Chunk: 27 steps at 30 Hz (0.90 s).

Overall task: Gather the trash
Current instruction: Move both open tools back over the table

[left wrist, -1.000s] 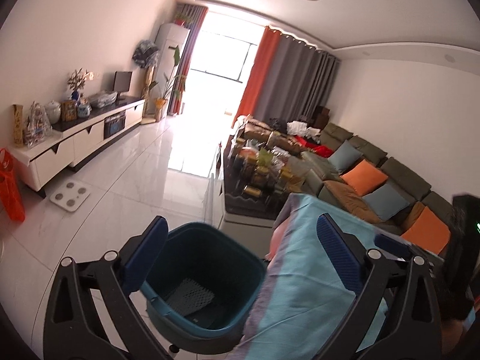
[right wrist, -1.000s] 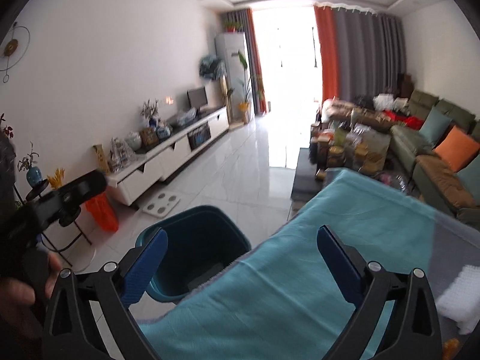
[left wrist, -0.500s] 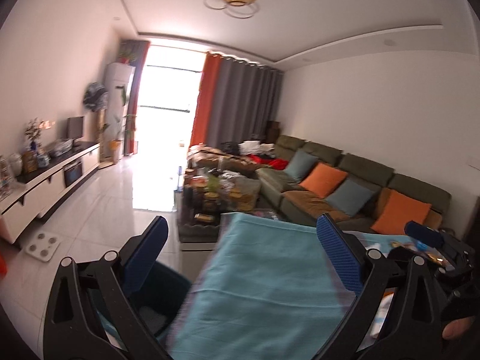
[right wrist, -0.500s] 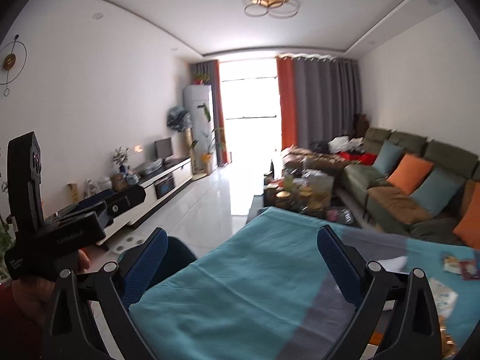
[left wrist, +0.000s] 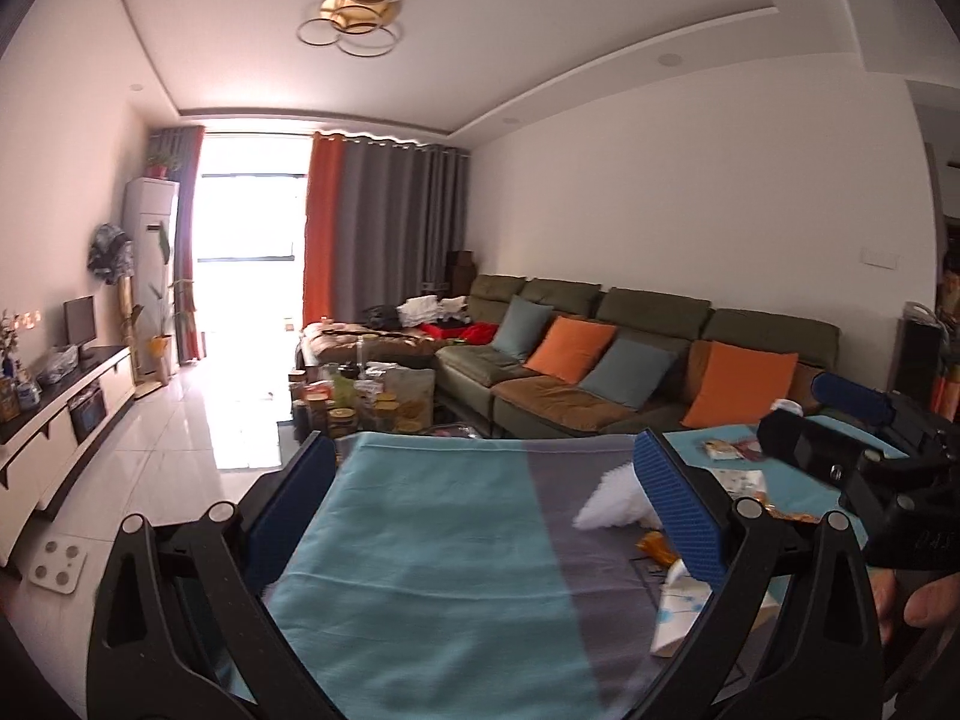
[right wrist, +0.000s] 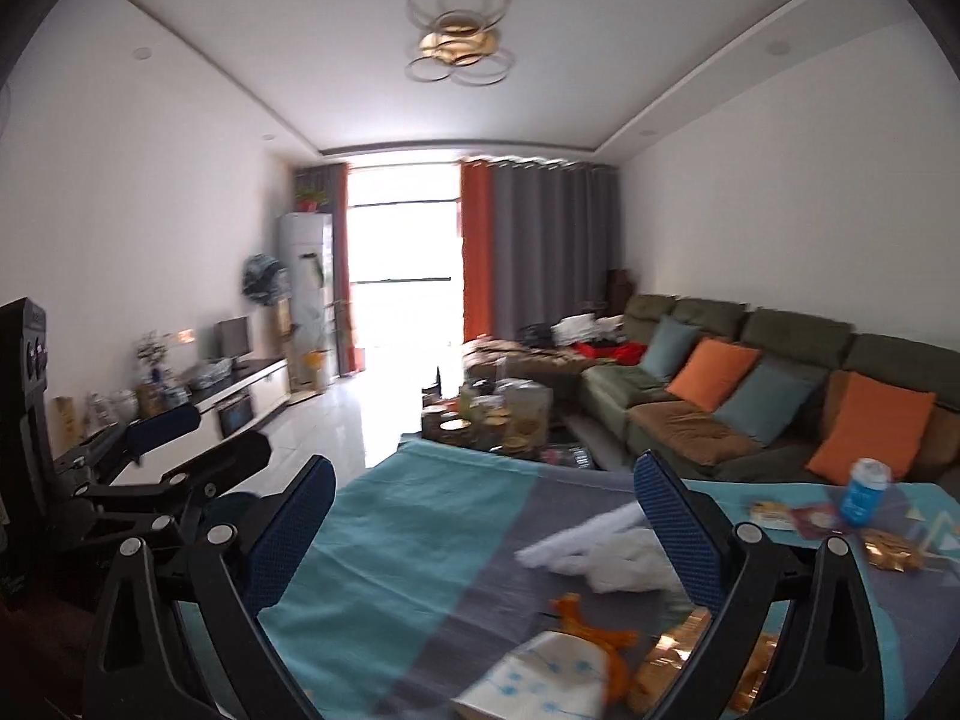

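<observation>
I am in a home living room: a long green sofa (left wrist: 600, 354) with orange and blue cushions, a television cabinet (left wrist: 66, 414), curtains (left wrist: 372, 228) and a ring ceiling lamp (left wrist: 360, 6).

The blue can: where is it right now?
In the right wrist view the blue can stands upright at the far right of the tablecloth, in front of the orange cushion, beside flat wrappers.
</observation>
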Available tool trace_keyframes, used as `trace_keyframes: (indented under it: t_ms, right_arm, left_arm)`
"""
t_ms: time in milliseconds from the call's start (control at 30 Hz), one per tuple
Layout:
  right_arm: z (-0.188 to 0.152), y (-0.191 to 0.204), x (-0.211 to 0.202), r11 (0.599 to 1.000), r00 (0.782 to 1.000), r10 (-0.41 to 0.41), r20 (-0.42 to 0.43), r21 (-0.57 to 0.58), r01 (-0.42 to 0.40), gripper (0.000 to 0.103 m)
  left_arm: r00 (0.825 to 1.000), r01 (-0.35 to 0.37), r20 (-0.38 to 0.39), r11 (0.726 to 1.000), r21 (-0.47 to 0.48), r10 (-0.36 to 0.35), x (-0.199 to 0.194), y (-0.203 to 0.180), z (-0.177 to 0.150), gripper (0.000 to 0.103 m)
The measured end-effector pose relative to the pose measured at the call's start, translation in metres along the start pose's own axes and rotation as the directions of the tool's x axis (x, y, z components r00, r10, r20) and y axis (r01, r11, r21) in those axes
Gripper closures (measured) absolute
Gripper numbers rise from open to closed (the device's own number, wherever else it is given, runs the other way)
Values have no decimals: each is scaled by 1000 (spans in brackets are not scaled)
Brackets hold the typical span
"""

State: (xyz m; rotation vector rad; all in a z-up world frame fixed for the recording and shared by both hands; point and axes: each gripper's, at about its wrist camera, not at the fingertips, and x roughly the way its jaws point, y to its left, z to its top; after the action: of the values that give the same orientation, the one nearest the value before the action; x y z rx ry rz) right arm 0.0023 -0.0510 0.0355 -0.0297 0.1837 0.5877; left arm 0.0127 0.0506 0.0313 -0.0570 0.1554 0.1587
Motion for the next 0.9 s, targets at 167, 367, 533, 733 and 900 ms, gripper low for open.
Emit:
trace_keyframes:
  t_ms: [167,367,533,733,900]
  right_arm:
    - [-12,-21,-18,995,995,-98,-11,28,98,7]
    - [-24,-45,-37,977,980,-193,-46,82,197,7]
    - [-33,-61,-49,961,967,-244,-71,117,251,7]
    - [-47,-69,-50,958,964,-230,-136,143,249,7]
    - [-64,-68,-33,959,960,-185,-209,175,223,7]
  left_arm:
    - [997,82,-13,996,18,-82,3,-25,-10,5]
    - [988,152,-27,986,61,-151,4,-51,-20,6]
    - [983,181,-46,981,72,-178,7,-59,-23,6]
    - [978,198,-76,977,73,-193,15,-64,-26,5]
    - [979,194,-81,978,75,-188,19,-63,-27,6]
